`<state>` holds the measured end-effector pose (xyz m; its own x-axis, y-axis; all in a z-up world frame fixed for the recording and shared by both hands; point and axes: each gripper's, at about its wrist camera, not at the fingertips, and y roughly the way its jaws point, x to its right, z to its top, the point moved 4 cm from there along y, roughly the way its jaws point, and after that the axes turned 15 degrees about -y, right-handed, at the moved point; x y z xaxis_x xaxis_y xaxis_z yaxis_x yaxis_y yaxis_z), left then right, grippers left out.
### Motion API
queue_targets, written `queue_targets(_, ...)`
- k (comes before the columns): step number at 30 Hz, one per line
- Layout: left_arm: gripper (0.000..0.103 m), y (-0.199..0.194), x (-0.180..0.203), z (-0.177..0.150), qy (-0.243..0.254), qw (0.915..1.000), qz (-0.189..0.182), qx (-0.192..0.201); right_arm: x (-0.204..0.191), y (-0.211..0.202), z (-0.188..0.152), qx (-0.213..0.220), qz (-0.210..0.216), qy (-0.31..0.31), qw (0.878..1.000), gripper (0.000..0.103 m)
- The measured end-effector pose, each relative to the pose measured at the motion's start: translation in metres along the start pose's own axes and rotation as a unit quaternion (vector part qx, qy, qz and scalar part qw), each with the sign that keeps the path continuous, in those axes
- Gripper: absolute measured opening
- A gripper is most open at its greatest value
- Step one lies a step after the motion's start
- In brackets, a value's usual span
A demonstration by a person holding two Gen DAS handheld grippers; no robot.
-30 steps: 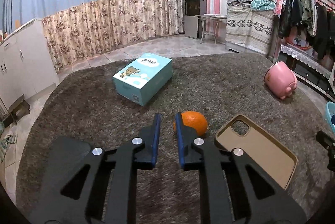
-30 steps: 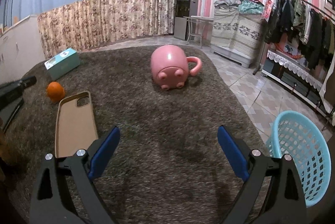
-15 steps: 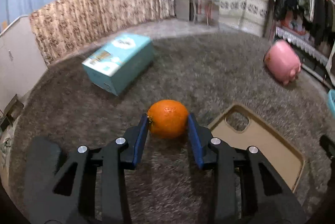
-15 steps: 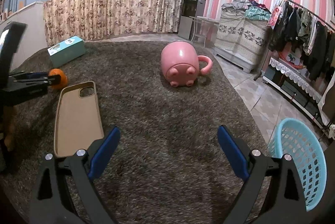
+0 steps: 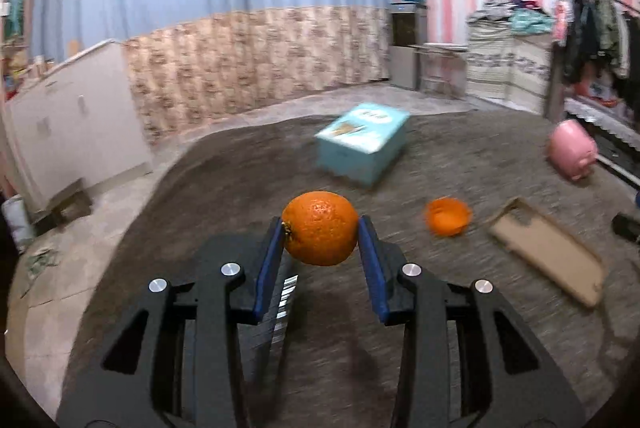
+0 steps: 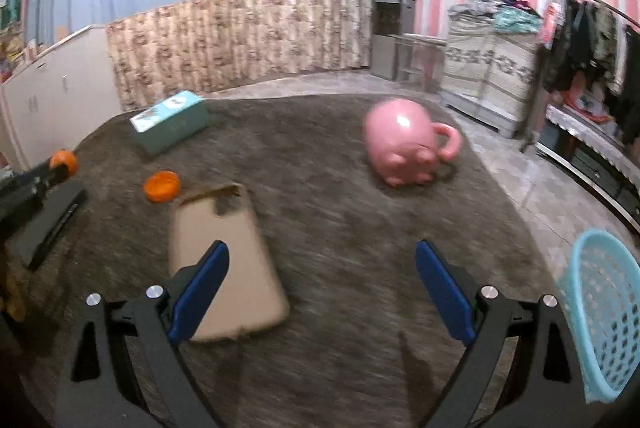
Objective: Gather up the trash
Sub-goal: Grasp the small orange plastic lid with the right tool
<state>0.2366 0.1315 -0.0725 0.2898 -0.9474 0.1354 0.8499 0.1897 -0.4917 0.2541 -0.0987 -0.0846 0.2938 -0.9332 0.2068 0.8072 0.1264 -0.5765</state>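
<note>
My left gripper (image 5: 320, 232) is shut on an orange peel half (image 5: 320, 227) that looks like a round orange, and holds it above the dark rug. It also shows at the left edge of the right wrist view (image 6: 63, 161). A second orange peel half (image 5: 447, 217) lies open side up on the rug, also in the right wrist view (image 6: 161, 186). My right gripper (image 6: 322, 288) is open and empty above the rug. A light blue basket (image 6: 604, 312) stands at the right, off the rug.
A tan phone case (image 6: 224, 260) lies on the rug (image 6: 320, 196) just left of my right gripper. A teal box (image 5: 362, 142) and a tipped pink pig mug (image 6: 408, 142) lie farther back. A black flat object (image 6: 48, 224) lies at the left. White cabinet (image 5: 68, 124) stands at left.
My left gripper opened around the orange peel half, shut on it and lifted it off the rug, uncovering a second half beneath. My right gripper has shifted a little to the left.
</note>
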Motion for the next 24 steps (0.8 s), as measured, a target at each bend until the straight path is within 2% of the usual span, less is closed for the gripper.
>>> queue_targets(5,0.037,0.006,-0.030,-0.004,-0.056,0.9981,0.026,0.001,-0.049,0.028,0.039,0.007,0.048,-0.033,0.998,0.092)
queue_targets(8,0.037,0.016,-0.047,-0.002,-0.097,0.9946,0.034,-0.015,-0.072,0.047,0.058,0.001,0.066,-0.042,0.997,0.092)
queue_targets(12,0.037,0.021,-0.057,-0.003,-0.124,0.9911,0.044,-0.020,-0.095,0.075,0.066,-0.022,0.092,-0.047,0.994,0.092)
queue_targets(16,0.037,0.017,-0.055,-0.006,-0.128,0.9905,0.050,-0.008,-0.114,0.098,0.065,-0.048,0.114,-0.049,0.991,0.088)
queue_targets(21,0.037,0.019,-0.056,-0.009,-0.129,0.9902,0.052,-0.010,-0.133,0.119,0.068,-0.069,0.127,-0.074,0.987,0.068)
queue_targets(23,0.037,0.020,-0.056,-0.009,-0.128,0.9904,0.052,-0.010,-0.138,0.122,0.067,-0.073,0.138,-0.081,0.984,0.054)
queue_targets(24,0.037,0.020,-0.057,-0.010,-0.126,0.9906,0.051,-0.010,-0.139,0.123,0.067,-0.074,0.144,-0.082,0.983,0.042)
